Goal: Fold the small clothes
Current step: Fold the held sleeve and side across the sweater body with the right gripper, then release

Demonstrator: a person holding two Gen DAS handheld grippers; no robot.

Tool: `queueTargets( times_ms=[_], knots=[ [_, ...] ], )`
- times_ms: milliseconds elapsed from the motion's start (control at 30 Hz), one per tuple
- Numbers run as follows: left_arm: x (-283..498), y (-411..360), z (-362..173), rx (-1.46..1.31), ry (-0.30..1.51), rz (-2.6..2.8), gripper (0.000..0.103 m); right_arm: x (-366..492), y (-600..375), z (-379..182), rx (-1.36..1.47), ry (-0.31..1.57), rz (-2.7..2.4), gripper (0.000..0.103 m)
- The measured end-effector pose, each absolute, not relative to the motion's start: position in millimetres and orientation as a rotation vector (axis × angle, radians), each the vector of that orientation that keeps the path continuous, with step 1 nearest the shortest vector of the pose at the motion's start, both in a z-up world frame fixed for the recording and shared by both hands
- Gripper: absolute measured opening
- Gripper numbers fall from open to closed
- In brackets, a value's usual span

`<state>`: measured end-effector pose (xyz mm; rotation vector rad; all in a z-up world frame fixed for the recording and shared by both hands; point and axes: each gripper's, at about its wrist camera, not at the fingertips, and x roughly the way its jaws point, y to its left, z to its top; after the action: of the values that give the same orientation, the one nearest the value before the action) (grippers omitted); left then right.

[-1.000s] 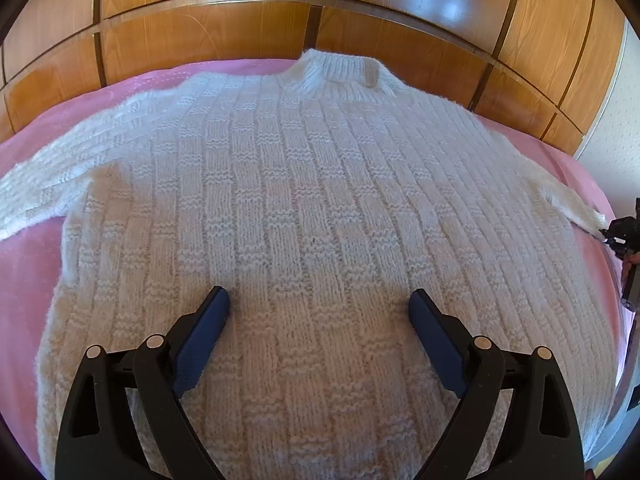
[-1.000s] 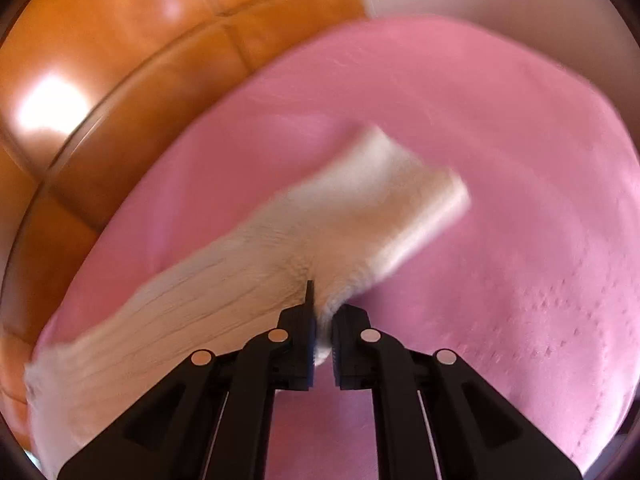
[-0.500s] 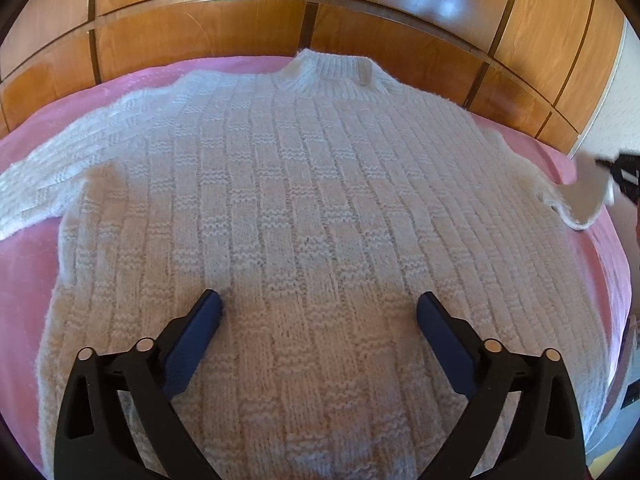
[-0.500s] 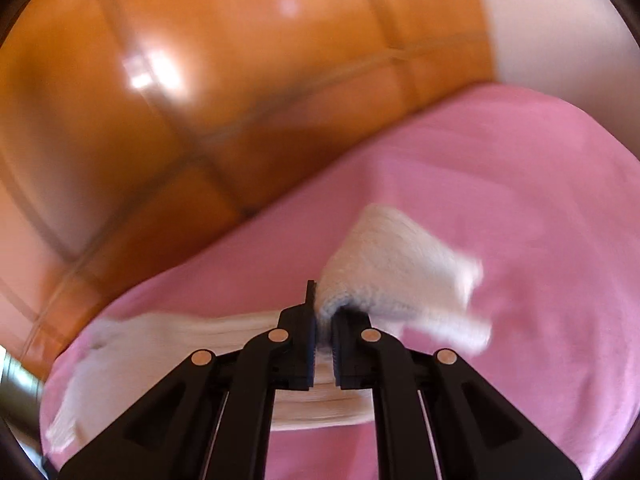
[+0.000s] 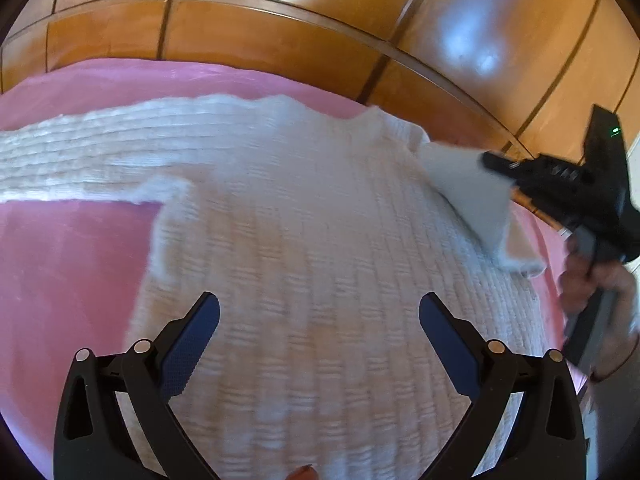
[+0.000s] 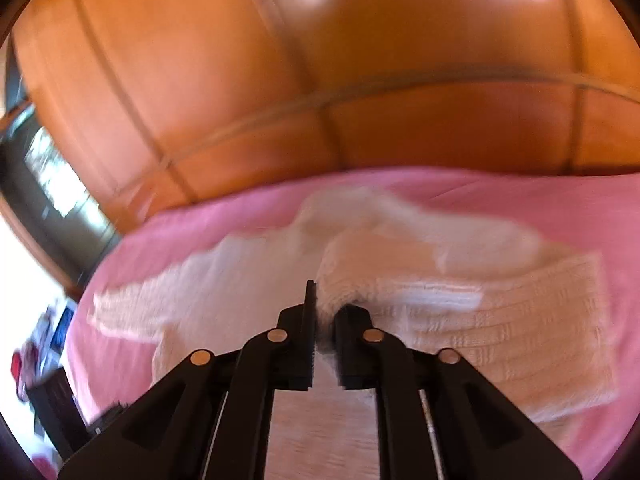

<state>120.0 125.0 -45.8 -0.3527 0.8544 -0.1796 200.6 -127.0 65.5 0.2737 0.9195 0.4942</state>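
A white knitted sweater [image 5: 304, 240] lies spread flat on a pink bedspread [image 5: 72, 272]. Its left sleeve [image 5: 80, 160] stretches out to the left. My left gripper [image 5: 320, 320] is open and empty, hovering over the sweater's lower body. My right gripper [image 5: 496, 164] enters at the right, shut on the right sleeve [image 5: 468, 192], which hangs lifted over the sweater's right shoulder. In the right wrist view the gripper [image 6: 328, 312] pinches the sleeve cuff [image 6: 352, 276], with the sweater [image 6: 500, 320] spread below.
A glossy wooden panelled headboard [image 5: 280, 36] runs behind the bed and also shows in the right wrist view [image 6: 320, 80]. The person's hand [image 5: 592, 280] holds the right gripper at the bed's right edge. Dark furniture [image 6: 48, 184] stands at the far left.
My right gripper has lifted the right sleeve off the bed and carried it inward over the sweater's body. My left gripper has shifted, staying open above the sweater.
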Motion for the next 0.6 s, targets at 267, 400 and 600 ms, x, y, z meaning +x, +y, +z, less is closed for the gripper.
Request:
queueTargets(
  times_ms=[267, 400, 600],
  knots=[
    [134.8, 138.3, -33.7, -0.350, 0.860, -0.132, 0.095, 161.5, -165.1, 52.6, 0.322, 0.894, 0.461, 0.084],
    [148.3, 102.4, -12.4, -0.258, 0.823, -0.252, 0.084, 125.6, -193.4, 39.7, 0.269, 0.909, 0.356, 0.094],
    [168.3, 13.0, 7.7, -0.027, 0.758, -0.389, 0.077, 90.1, -228.7, -3.0, 0.318, 0.972, 0.267, 0.098]
  ],
)
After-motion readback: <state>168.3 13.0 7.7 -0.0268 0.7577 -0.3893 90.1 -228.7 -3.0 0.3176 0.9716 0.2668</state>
